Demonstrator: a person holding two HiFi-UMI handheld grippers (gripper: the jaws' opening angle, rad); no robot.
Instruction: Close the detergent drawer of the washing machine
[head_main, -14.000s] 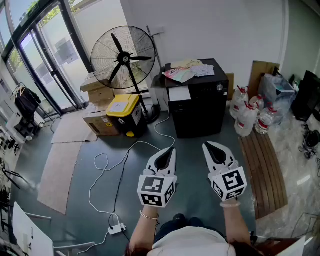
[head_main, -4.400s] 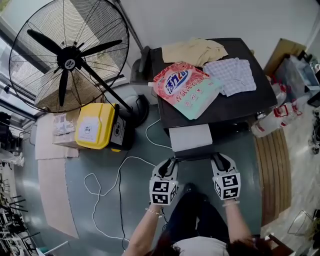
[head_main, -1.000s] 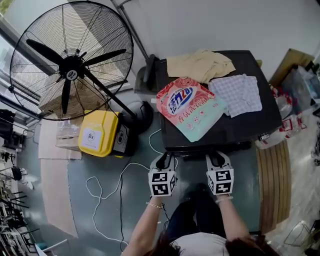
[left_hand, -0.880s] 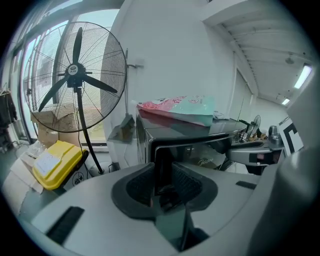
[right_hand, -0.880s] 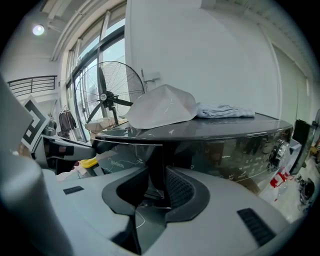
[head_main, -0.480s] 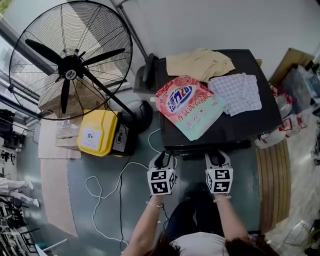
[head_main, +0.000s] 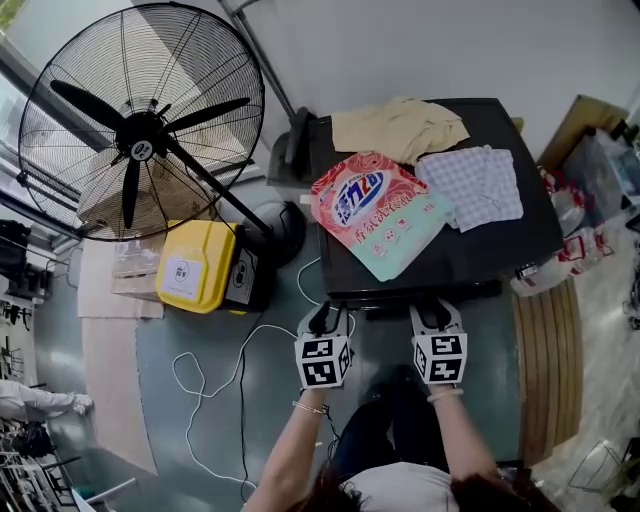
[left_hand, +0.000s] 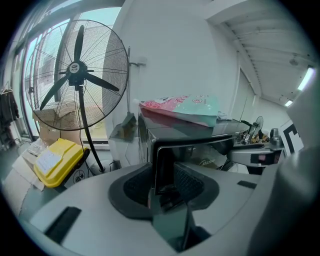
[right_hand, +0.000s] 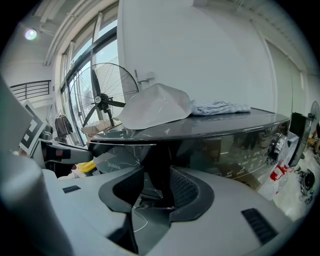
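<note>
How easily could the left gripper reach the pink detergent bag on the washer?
Probably easily. The left gripper, whose jaws have just been opening with the washer's front edge between them, is close to the detergent bag lying on top near that edge; nothing blocks it.

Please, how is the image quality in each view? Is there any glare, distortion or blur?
Head view: sharp and evenly lit, with soft shadows only. Left gripper view: strong fisheye with black corners; the window above the fan looks bright and washed out. Right gripper view: the same fisheye; the glossy front of the washing machine mirrors the room, and a ceiling lamp flares at top left.
</note>
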